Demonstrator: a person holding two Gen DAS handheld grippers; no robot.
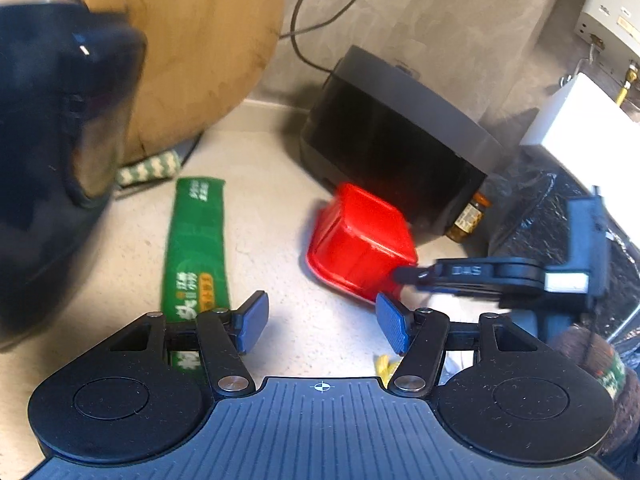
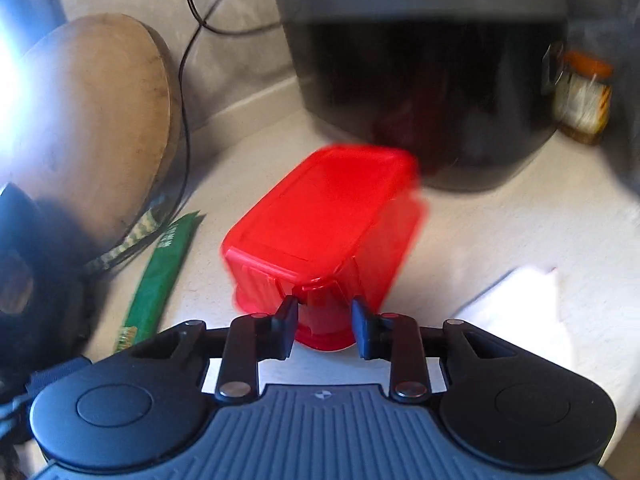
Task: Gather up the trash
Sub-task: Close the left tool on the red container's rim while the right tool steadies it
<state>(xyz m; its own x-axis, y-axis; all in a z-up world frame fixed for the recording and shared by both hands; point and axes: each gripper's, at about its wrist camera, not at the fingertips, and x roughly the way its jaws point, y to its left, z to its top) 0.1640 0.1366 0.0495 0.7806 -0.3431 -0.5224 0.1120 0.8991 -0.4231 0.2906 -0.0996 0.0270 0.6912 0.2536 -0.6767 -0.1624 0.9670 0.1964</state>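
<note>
Pale speckled countertop point(image 1: 280, 216) runs back to a grey wall, and the clutter on it crowds the upper half of both views. Largest is one round wooden board point(image 1: 192, 52) leaning at the upper left, with a big dark rounded object, too blurred to name, in front of it at the far left. Next comes one black box-shaped appliance point(image 1: 392, 136) in the upper middle, its cord trailing up the wall.

One red plastic tub point(image 2: 324, 216) lies upside down at the centre of the right wrist view, just in front of the appliance. One long green wrapper point(image 1: 196, 244) lies flat to the left of it, one white sheet of paper point(image 2: 520, 304) sits at the right edge, and one small jar with an orange lid point(image 2: 584, 96) stands beside the appliance at the upper right. A yellow scrap shows low in the left wrist view, half hidden.

The right gripper point(image 2: 324, 320) has its fingers drawn in narrow around the near end of the tub; the pads look to be at its sides, though blur makes it hard to tell whether they press firmly. The left gripper point(image 1: 320, 320) hovers with its fingers wide and nothing between them.

The step in hand looks like picking up the tub. Next it needs a firm squeeze and a lift, then carrying off; the wrapper lies handy for the left one.
</note>
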